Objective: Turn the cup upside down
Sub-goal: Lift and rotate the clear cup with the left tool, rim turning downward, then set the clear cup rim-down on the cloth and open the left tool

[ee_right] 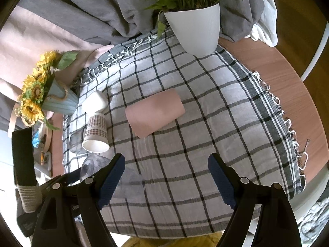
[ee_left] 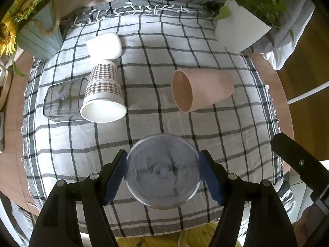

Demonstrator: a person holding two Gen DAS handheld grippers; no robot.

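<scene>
My left gripper (ee_left: pixel 163 173) is shut on a clear plastic cup (ee_left: pixel 163 170), its round end facing the camera, held above the checked cloth (ee_left: pixel 164 111). The same cup shows at the lower left of the right wrist view (ee_right: pixel 92 164). A pink cup (ee_left: pixel 201 89) lies on its side at centre right, also in the right wrist view (ee_right: pixel 155 113). A houndstooth paper cup (ee_left: pixel 103 94) lies on its side at left, also seen from the right wrist (ee_right: pixel 96 133). My right gripper (ee_right: pixel 166 177) is open and empty above the cloth.
A white cup (ee_left: pixel 103 45) and a clear cup (ee_left: pixel 61 100) lie by the paper cup. A white plant pot (ee_right: pixel 194 28) stands at the far right, a blue sunflower pot (ee_right: pixel 59 100) at the far left. The wooden table edge (ee_right: pixel 287 86) shows right.
</scene>
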